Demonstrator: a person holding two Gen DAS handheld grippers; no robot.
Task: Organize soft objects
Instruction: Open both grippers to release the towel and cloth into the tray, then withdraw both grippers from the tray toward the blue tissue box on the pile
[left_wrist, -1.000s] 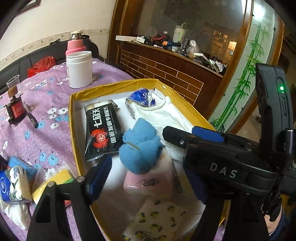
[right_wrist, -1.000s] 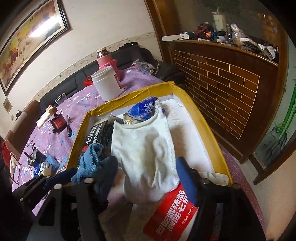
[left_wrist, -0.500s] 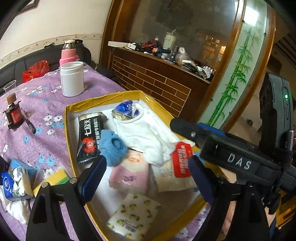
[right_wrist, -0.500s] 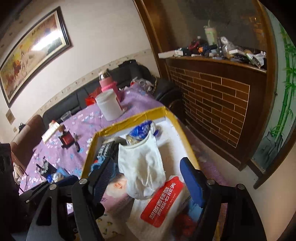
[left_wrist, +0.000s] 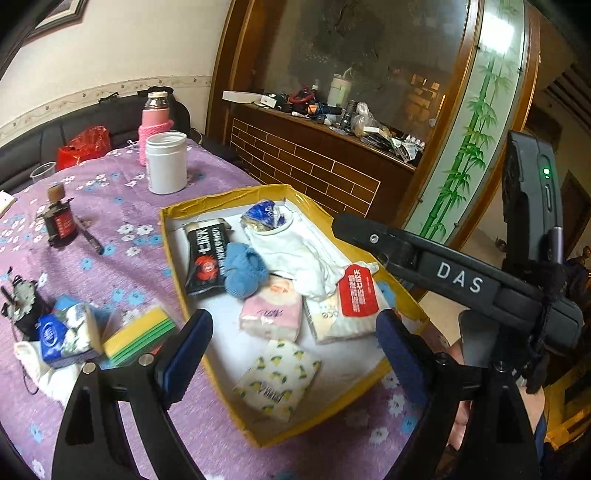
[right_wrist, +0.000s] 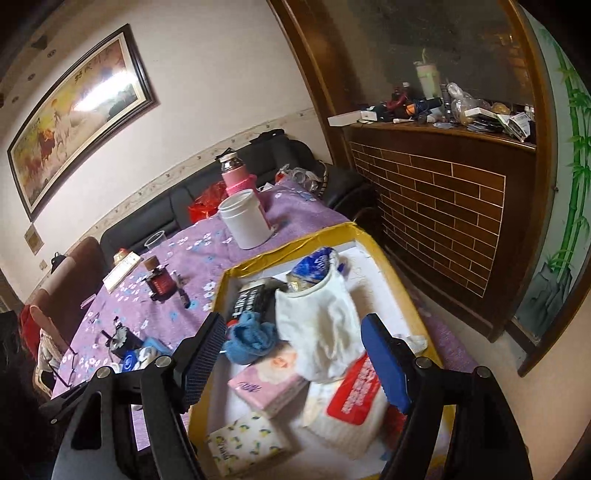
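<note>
A yellow-rimmed box on the purple table holds soft things: a blue cloth, a white cloth, a pink tissue pack, a lemon-print pack, a red-labelled wipes pack and a black snack bag. My left gripper is open and empty above the box's near end. My right gripper is open and empty above the box.
Outside the box at the left lie a blue tissue pack and a yellow-green sponge pack. A white jar, a pink flask and a small red-black bottle stand farther back. A brick-faced cabinet stands right.
Both grippers have pulled back and up from the box, open and empty. The blue cloth stays in the box beside the white cloth.
</note>
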